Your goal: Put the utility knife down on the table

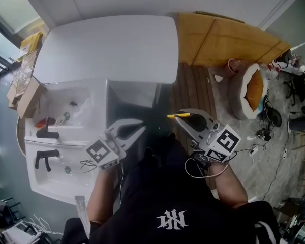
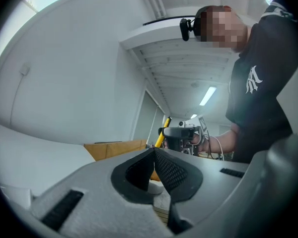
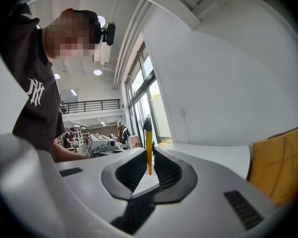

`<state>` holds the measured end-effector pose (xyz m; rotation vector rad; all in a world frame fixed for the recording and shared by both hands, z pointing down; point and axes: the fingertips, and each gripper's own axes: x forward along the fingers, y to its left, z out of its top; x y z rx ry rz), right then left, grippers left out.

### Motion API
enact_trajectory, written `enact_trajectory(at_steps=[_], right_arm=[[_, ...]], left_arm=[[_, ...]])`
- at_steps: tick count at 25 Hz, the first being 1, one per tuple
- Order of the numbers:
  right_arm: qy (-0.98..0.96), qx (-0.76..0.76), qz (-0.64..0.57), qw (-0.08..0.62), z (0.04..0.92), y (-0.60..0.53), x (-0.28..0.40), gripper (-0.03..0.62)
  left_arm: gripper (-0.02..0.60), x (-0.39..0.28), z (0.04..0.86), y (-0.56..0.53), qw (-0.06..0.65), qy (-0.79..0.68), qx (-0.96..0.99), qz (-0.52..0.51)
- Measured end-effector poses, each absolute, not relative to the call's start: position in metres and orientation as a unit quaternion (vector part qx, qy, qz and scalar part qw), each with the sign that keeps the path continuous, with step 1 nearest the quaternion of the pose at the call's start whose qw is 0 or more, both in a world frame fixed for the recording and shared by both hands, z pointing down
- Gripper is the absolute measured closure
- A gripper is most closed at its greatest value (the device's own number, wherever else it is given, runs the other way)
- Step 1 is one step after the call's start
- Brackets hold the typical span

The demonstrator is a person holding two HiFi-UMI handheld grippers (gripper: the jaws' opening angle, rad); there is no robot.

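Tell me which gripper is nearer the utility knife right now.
Right. The right gripper is shut on the utility knife; the left gripper, shut and empty, hangs apart to its left.

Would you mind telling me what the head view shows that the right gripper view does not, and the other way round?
Only the head view shows the left tool, shut and empty, a white basin with black taps, and a round cushion on the floor. Only the right gripper view shows tall windows and a railed balcony behind. Both show the right tool shut on the yellow utility knife, and the white table.
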<state>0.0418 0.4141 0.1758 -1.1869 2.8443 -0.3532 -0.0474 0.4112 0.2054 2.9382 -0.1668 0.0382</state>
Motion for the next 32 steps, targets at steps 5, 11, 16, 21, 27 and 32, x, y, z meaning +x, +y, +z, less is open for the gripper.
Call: enact_trajectory(at_steps=[5, 11, 16, 21, 27, 32], right_arm=[[0.917, -0.38, -0.117, 0.034, 0.182, 0.376, 0.065, 0.557], [0.926, -0.355, -0.123, 0.045, 0.189, 0.299, 0.104, 0.557], [0.933, -0.333, -0.124, 0.057, 0.19, 0.227, 0.145, 0.557], [0.941, -0.3, -0.145, 0.067, 0.195, 0.166, 0.178, 0.557], [0.945, -0.271, -0.169, 0.069, 0.218, 0.117, 0.18, 0.557], [0.942, -0.279, -0.178, 0.057, 0.24, 0.08, 0.157, 0.557]], left_arm=[[0.577, -0.035, 0.21, 0.368, 0.095, -0.078, 0.992, 0.02], [0.577, 0.005, 0.21, 0.307, 0.111, -0.092, 0.989, 0.02], [0.577, 0.045, 0.205, 0.239, 0.108, -0.111, 0.988, 0.024], [0.577, 0.077, 0.202, 0.182, 0.122, -0.145, 0.981, 0.034], [0.577, 0.077, 0.216, 0.137, 0.13, -0.175, 0.975, 0.052], [0.577, 0.058, 0.248, 0.106, 0.157, -0.165, 0.972, 0.056]])
